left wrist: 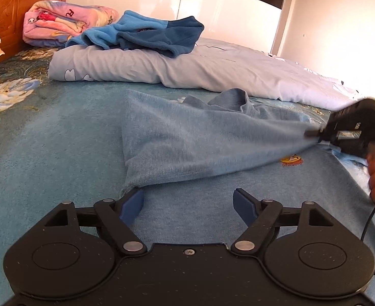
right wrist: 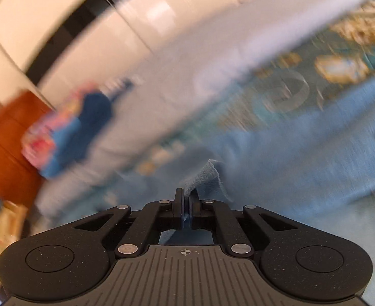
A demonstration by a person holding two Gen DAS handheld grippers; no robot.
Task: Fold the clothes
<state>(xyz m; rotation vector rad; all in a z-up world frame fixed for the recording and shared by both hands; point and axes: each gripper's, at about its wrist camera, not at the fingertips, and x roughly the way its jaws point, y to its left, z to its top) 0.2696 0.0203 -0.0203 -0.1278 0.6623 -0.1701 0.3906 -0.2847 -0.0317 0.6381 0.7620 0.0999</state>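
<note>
Blue-grey fleece garment (left wrist: 187,137) lies on the bed (left wrist: 47,140); my right gripper (right wrist: 186,204) is clenched on one edge, pulling it taut to flatten it, while my left gripper (left wrist: 188,204) waits released by the near corner.

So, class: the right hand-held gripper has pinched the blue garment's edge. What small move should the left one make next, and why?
Probably close the open left hand-held gripper on the blue garment corner beside its finger; the right hand-held gripper already pulls the other end taut.
</note>
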